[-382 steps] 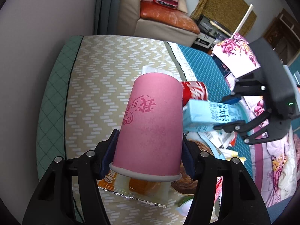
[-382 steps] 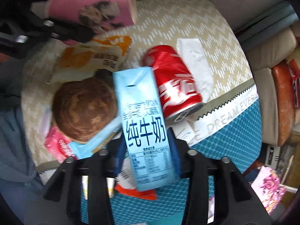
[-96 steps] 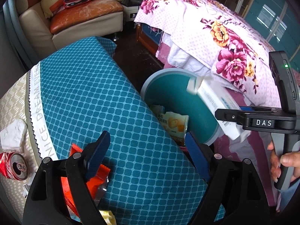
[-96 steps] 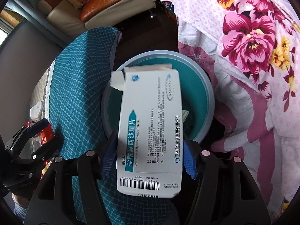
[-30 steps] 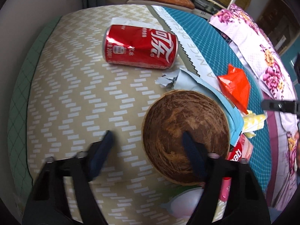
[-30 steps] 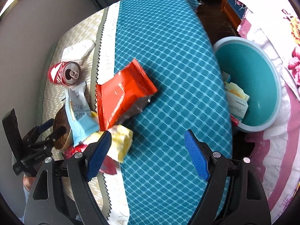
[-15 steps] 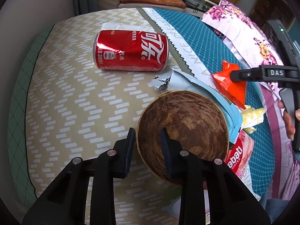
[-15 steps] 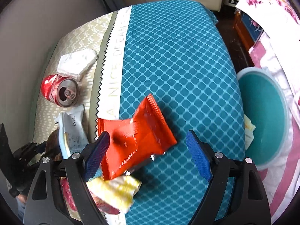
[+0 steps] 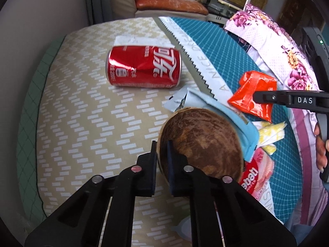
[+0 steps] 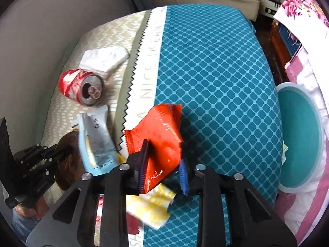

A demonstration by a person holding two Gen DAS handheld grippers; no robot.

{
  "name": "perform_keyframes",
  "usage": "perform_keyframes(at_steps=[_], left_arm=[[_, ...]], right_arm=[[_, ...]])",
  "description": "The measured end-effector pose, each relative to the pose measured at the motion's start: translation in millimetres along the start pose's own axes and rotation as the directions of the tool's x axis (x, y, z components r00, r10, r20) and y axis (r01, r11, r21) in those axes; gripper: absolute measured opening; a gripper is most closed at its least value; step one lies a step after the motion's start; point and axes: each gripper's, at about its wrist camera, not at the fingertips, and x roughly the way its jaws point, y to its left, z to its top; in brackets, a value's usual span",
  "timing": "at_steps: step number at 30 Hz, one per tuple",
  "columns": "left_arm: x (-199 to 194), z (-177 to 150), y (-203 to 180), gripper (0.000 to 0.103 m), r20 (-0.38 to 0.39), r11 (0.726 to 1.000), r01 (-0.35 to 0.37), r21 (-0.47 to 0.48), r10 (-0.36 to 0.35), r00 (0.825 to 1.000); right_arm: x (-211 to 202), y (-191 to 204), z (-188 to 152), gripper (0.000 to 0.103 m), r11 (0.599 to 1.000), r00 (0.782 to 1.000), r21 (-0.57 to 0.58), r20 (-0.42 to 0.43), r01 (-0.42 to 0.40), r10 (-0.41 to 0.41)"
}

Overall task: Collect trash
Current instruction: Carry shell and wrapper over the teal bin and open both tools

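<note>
my left gripper [image 9: 162,151] has just closed narrow on the near rim of the brown bowl [image 9: 202,142]. i judge a straight lift best, so the blue wrapper [image 9: 236,121] leaning on its far side slides off. the can [image 9: 144,70] lies ahead of it. my right gripper [image 10: 163,164] has just closed on the red packet [image 10: 162,135]. the bin [image 10: 300,138] waits to its right, so swing there and keep squeezing.

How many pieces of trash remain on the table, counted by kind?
Drink can: 1
Brown bowl: 1
Snack wrappers, namely orange, light blue, yellow, pink: 4
White tissue: 1
Total: 7
</note>
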Motion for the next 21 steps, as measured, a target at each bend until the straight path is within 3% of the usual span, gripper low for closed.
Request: perform_keyframes(at_steps=[21], left_arm=[[-76, 13, -6, 0.006, 0.143, 0.995, -0.058, -0.078, 0.068, 0.987]], right_arm=[[-86, -31, -49, 0.015, 0.997, 0.988, 0.075, 0.156, -0.021, 0.009]])
